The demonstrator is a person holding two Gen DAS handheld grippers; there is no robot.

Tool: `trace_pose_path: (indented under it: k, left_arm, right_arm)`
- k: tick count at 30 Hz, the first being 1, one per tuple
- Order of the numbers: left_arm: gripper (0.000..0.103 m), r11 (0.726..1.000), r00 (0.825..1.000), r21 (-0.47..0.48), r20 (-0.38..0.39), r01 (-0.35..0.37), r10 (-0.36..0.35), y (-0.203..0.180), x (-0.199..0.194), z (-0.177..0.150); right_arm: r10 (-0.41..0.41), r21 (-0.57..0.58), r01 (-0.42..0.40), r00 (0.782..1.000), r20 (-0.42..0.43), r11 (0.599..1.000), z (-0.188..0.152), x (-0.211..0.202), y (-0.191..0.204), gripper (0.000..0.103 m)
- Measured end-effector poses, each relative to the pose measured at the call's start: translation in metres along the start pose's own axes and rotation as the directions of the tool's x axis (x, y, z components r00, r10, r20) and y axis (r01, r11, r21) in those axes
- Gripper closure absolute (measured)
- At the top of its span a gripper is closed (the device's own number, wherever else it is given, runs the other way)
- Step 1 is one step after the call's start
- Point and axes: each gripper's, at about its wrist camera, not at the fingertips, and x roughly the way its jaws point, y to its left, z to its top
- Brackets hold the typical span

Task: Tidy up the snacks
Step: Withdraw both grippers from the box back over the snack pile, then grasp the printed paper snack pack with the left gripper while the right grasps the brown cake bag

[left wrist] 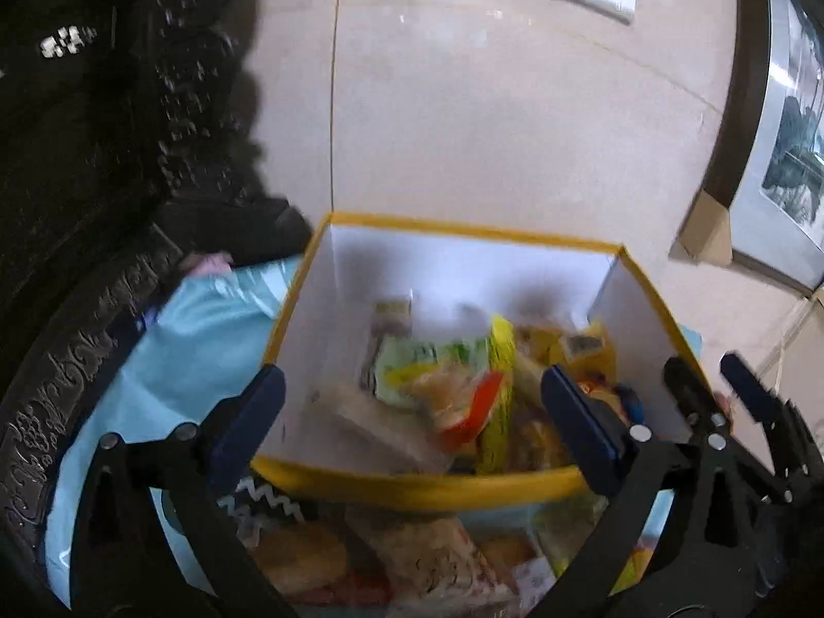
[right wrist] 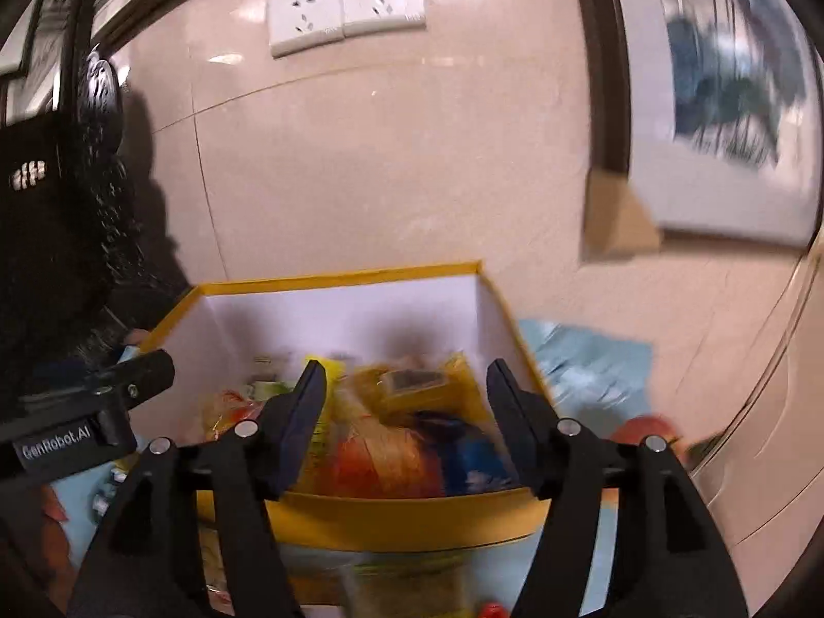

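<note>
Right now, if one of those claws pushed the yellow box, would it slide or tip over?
The yellow box looks wide and low, so it would probably slide, not tip. Its thin white walls look like cardboard and might flex. The snack packets piled inside add some weight, likely little.

Everything in my yellow box (left wrist: pixel 412 484) smears together, so I can't read one snack packet (left wrist: pixel 438 376) from the next. Its near wall hides the lower packets. More wrappers (left wrist: pixel 427 556) in front sit half behind my left gripper (left wrist: pixel 412 412) and run off the bottom edge. The framed picture (right wrist: pixel 731 82) on the wall is a blue blur, cut by the frame
</note>
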Motion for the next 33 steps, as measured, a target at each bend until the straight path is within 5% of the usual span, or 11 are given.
trace_pose_path:
  k: [6, 8, 10, 15, 20, 26, 33]
  left_arm:
    - [0.002, 0.998, 1.000, -0.063, 0.003, 0.010, -0.010, 0.025, -0.023, -0.012]
    - [0.002, 0.998, 1.000, -0.066, -0.007, 0.023, -0.024, 0.026, -0.036, -0.019]
    - [0.002, 0.999, 1.000, -0.053, -0.008, 0.011, -0.012, 0.025, -0.051, -0.030]
    - [0.002, 0.999, 0.999, 0.031, -0.042, 0.016, -0.014, 0.023, -0.073, -0.075]
    - [0.002, 0.986, 0.994, 0.156, -0.073, -0.065, 0.077, 0.021, -0.079, -0.135]
    - [0.002, 0.982, 0.989, 0.179, -0.123, -0.055, 0.078, 0.033, -0.077, -0.178]
    - [0.002, 0.985, 0.988, 0.155, -0.123, -0.069, 0.089, 0.044, -0.068, -0.191]
  right_arm:
    - [0.123, 0.110, -0.118, 0.991, -0.042, 0.987, -0.012, -0.036, -0.030, 0.036]
    - [0.129, 0.162, -0.117, 0.989, -0.072, 0.980, -0.021, -0.050, -0.044, 0.025]
    - [0.108, 0.189, -0.091, 0.991, -0.081, 0.978, -0.030, -0.062, -0.053, 0.003]
    - [0.138, 0.320, -0.083, 0.978, -0.154, 0.944, -0.068, -0.089, -0.083, 0.002]
    - [0.189, 0.442, -0.078, 0.959, -0.213, 0.893, -0.110, -0.108, -0.098, 0.002]
    - [0.233, 0.525, -0.054, 0.931, -0.282, 0.850, -0.144, -0.104, -0.099, 0.002]
    - [0.239, 0.468, -0.064, 0.916, -0.323, 0.881, -0.158, -0.096, -0.085, 0.002]
